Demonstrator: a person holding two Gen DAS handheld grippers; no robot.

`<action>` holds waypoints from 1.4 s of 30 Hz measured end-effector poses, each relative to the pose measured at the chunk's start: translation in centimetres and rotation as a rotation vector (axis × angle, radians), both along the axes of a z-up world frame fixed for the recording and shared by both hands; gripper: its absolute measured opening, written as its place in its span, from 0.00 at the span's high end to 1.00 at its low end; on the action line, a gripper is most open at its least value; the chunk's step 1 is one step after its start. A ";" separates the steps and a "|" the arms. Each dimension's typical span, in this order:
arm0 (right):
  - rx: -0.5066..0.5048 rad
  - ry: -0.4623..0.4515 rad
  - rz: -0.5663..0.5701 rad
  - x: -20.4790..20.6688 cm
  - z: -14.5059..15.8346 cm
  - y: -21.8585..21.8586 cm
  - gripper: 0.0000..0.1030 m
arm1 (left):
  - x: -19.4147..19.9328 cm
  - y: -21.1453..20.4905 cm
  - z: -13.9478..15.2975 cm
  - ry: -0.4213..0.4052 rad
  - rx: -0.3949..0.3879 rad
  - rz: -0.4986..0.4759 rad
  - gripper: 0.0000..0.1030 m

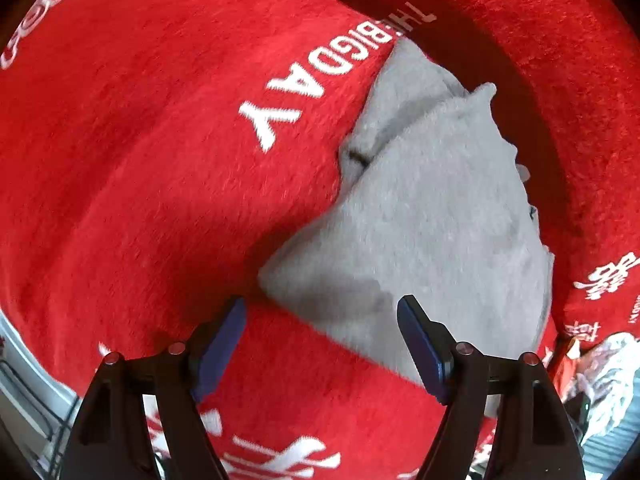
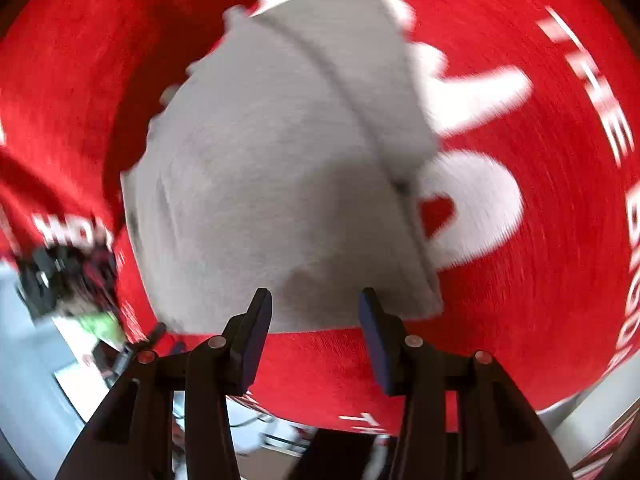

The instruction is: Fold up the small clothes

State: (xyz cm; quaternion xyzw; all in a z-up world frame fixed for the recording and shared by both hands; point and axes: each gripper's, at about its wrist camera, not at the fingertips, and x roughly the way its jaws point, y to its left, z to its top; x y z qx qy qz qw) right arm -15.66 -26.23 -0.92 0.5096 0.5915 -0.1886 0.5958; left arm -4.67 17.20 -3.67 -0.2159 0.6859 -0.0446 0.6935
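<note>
the left gripper (image 1: 322,306) hangs over a red fleece blanket (image 1: 160,184) with its jaws spread apart and nothing between them; a grey folded garment (image 1: 432,232) lies on the blanket, its near corner just ahead of the blue pads (image 1: 224,340); the right-hand finger overlaps the grey cloth's edge in view; white lettering (image 1: 320,80) reading "the big day" runs across the blanket beside the garment; crumpled white cloth (image 1: 608,376) shows at the lower right edge.
</note>
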 end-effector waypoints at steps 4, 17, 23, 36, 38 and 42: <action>0.037 -0.047 -0.210 -2.9 -0.9 -0.8 0.53 | 1.1 -0.8 -0.1 0.009 0.053 -0.025 0.25; 0.004 -0.075 -0.457 -7.1 -1.4 -0.8 0.53 | 3.3 -1.3 -0.3 0.007 0.085 -0.094 0.72; -0.153 0.004 -0.159 -2.3 1.3 -0.9 0.91 | 3.6 -1.8 0.5 -0.027 0.123 -0.156 0.86; -0.355 0.214 -0.081 -3.2 3.4 -1.7 0.79 | 4.0 -1.9 4.1 -0.118 0.214 -0.363 0.86; -0.422 0.161 -0.040 -1.8 5.1 -2.0 0.79 | 5.8 -3.3 5.2 -0.172 0.189 -0.400 0.86; -0.463 0.057 0.129 4.0 5.6 -2.2 0.79 | 10.2 -8.1 4.9 -0.242 0.154 -0.455 0.86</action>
